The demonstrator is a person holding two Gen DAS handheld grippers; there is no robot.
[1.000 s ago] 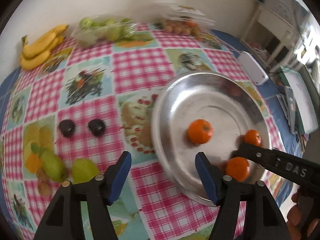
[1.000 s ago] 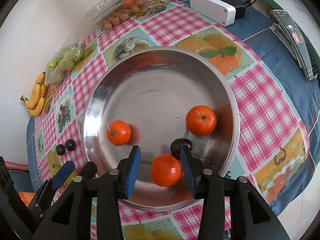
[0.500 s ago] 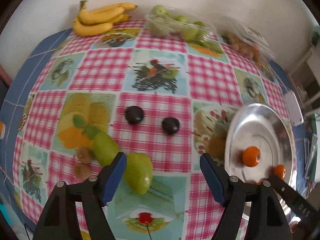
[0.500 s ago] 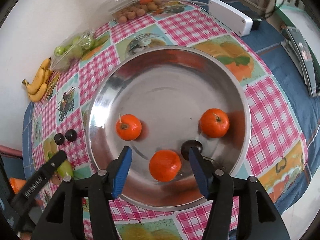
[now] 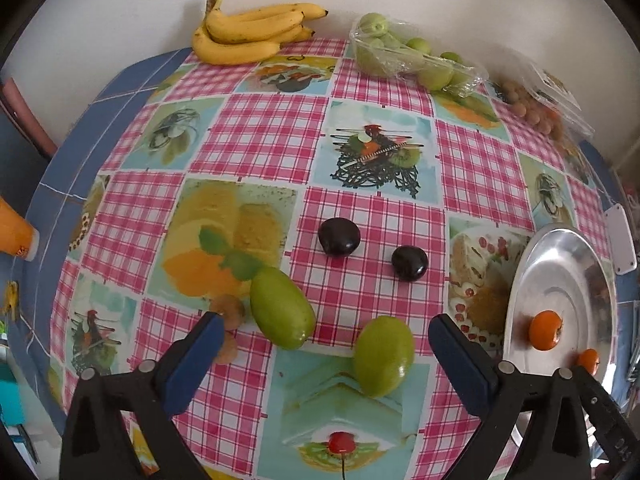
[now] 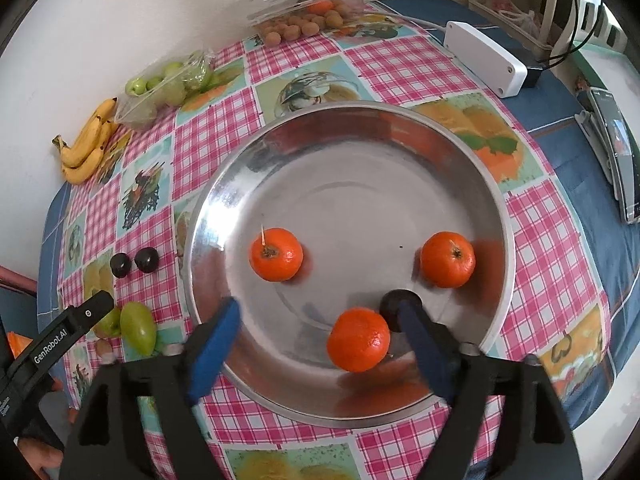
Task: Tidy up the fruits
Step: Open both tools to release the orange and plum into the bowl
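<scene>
Pink-and-white checked oilcloth (image 5: 256,136), with fruit pictures printed between the checks, covers the table under both my tongs. On it sits the big steel tray (image 6: 400,152), round and shallow, which fills most of my right view and shows at the right edge of my left view. Against the wall lie a bunch of bananas (image 5: 252,32), a clear bag of small green fruits (image 5: 412,60) and a clear plastic box of small brown fruits (image 6: 308,12), the box farthest toward the tray's side. A white box (image 6: 484,58) rests on the blue cloth beyond the tray.

My right tongs (image 6: 316,324) hang over the near part of the tray. Their jaws have just been opening and stand wide, and the nearest tangerine (image 6: 358,340) lies loose between them, closer to the right pad, touching neither. A dark plum (image 6: 394,306) sits just behind that pad, beside the tangerine. Two more tangerines (image 6: 276,254) lie farther in, well apart from each other.

My left tongs (image 5: 320,344) hover over the oilcloth left of the tray. Their jaws have also just been opening and grip nothing. Between the blue pads lie two green mangoes (image 5: 282,308), near each other, apart. Two dark plums (image 5: 339,237) lie beyond them, and two small brown fruits (image 5: 230,308) sit by my left pad.
</scene>
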